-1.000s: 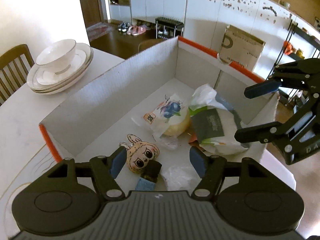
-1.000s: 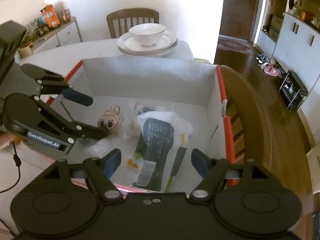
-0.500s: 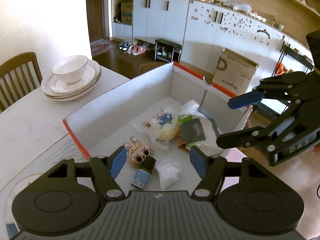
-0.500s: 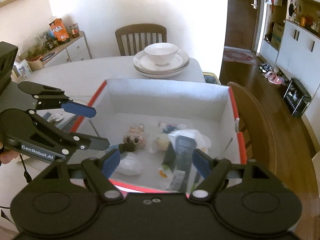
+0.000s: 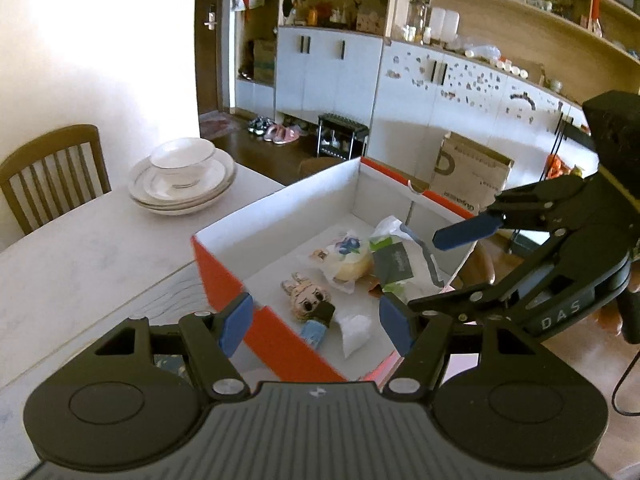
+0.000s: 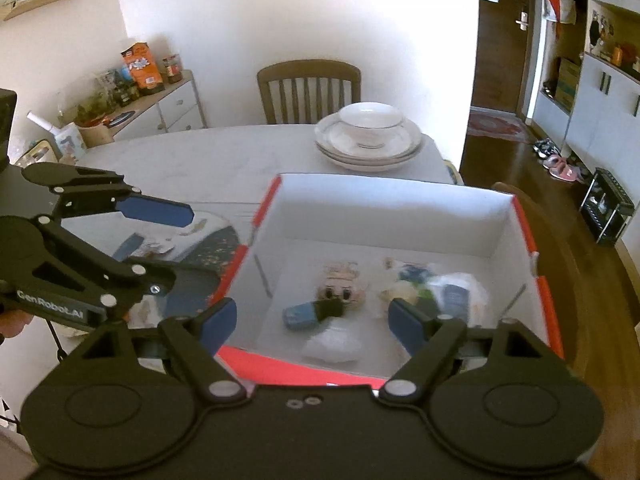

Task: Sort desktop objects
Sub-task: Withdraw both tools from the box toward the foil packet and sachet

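The box (image 5: 224, 264), red outside and white inside, sits on the table (image 5: 80, 256) at its edge, with the sorted things on its floor: a doll (image 5: 306, 296) with rabbit ears, a small blue bottle (image 5: 316, 330) with a dark cap touching the doll, a clear crumpled wrap (image 5: 354, 330) just beside the bottle, a wrapped bun (image 5: 350, 266) and a white pouch (image 5: 400, 268) with a dark label.

The left gripper (image 5: 314, 326) hovers above the box's near corner, its jaws apart with nothing between them. The right gripper (image 6: 310, 322) hovers over the near wall; its jaws are opening and also hold nothing.

The left view shows the contents sharply, the pouch lying against the far right wall. In the right view they are blurred, but a thin stick (image 6: 262, 276) shows leaning at the left wall, as do papers (image 6: 160, 248) and a dark patterned mat (image 6: 204, 252) on the table left of the box.

Further along the table stands a bowl (image 6: 370, 124) on stacked plates (image 6: 368, 150), with a chair (image 6: 308, 88) behind. The left view gives white cupboards (image 5: 328, 68), shelves, shoes on the wood floor and a paper bag (image 5: 468, 180); the right view a sideboard (image 6: 168, 108) with jars and a doorway.
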`<state>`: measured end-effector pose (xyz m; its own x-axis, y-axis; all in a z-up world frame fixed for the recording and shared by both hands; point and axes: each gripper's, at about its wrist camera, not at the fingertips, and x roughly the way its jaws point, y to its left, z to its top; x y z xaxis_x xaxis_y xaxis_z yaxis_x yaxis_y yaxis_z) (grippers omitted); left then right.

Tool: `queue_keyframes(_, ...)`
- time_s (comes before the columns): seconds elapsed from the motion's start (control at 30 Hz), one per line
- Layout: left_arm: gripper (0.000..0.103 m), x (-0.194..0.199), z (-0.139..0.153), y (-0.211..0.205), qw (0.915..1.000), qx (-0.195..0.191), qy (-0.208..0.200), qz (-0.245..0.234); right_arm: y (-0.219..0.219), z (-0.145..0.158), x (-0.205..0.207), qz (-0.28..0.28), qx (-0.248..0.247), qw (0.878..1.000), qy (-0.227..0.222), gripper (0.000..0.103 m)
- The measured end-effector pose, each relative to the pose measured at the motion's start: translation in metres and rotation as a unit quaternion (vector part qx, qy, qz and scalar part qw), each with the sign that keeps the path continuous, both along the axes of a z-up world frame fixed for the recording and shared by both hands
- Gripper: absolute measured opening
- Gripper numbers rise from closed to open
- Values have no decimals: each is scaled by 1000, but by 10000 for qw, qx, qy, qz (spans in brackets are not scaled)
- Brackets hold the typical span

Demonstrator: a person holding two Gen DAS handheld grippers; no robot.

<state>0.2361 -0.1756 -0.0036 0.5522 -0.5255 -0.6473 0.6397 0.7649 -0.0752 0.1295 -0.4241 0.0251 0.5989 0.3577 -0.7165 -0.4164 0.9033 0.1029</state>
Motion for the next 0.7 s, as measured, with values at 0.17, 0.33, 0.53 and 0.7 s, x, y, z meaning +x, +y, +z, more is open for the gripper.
queue_keyframes(0.17,75,-9,-1,31,9999,-65,-24,87,24,1,-7,87,16,10000,-9,86)
queue_keyframes(0.33,75,-15,-3,64,9997,-131,-29,217,52,3,-11,173,11,9998,-33,90)
queue_keyframes(0.53,75,-25,-5,103,9992,-130,-163,342,83,5,-12,174,35,9998,-38,92)
queue_keyframes(0.7,84,-35,-6,133,9981,-91,-351,488,106,7,-14,197,7,9998,-65,98)
